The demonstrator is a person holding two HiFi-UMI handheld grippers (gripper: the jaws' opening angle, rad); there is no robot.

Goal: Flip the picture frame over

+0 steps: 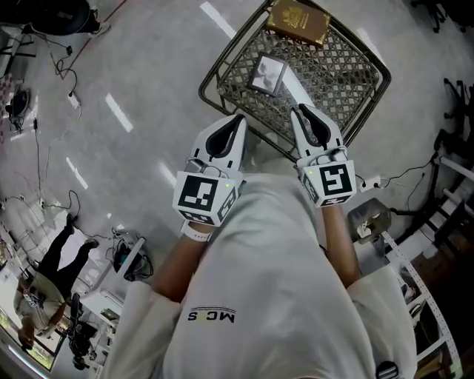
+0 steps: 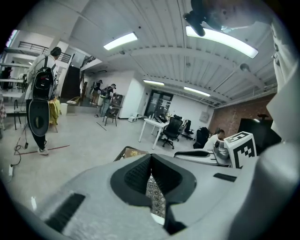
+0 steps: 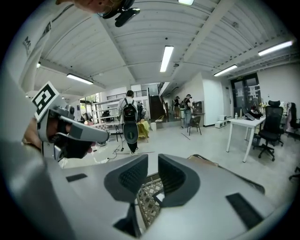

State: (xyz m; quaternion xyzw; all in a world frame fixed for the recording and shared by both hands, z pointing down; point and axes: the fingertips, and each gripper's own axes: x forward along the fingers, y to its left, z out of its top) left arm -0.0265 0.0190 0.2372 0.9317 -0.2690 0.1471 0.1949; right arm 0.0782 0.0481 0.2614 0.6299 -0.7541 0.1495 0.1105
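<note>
Frame (image 1: 268, 74) lies on the mesh bench (image 1: 348, 70), at 12 o'clock from both grippers and clear of them, with a brown book (image 1: 298, 21) at its 1 o'clock. Left hand-held gripper (image 1: 237, 118) has its jaws together, empty. Right hand-held gripper (image 1: 300, 111) is slightly parted, holding nothing.

The wire-mesh desk (image 1: 333, 68) has a raised rim (image 1: 204, 90) all round, so the way onto the lattice is from above, over that rim. The left tool (image 1: 238, 118) and the right tool (image 1: 299, 111) hover at the near rim, with open space between them. The picture frame (image 1: 268, 74) lies near the middle, with bare mesh to its right. A brown box (image 1: 298, 21) takes up the far edge. Left of the desk the floor (image 1: 148, 74) is bare. To the right, cables (image 1: 404, 178) and a rack (image 1: 429, 296) crowd close.
</note>
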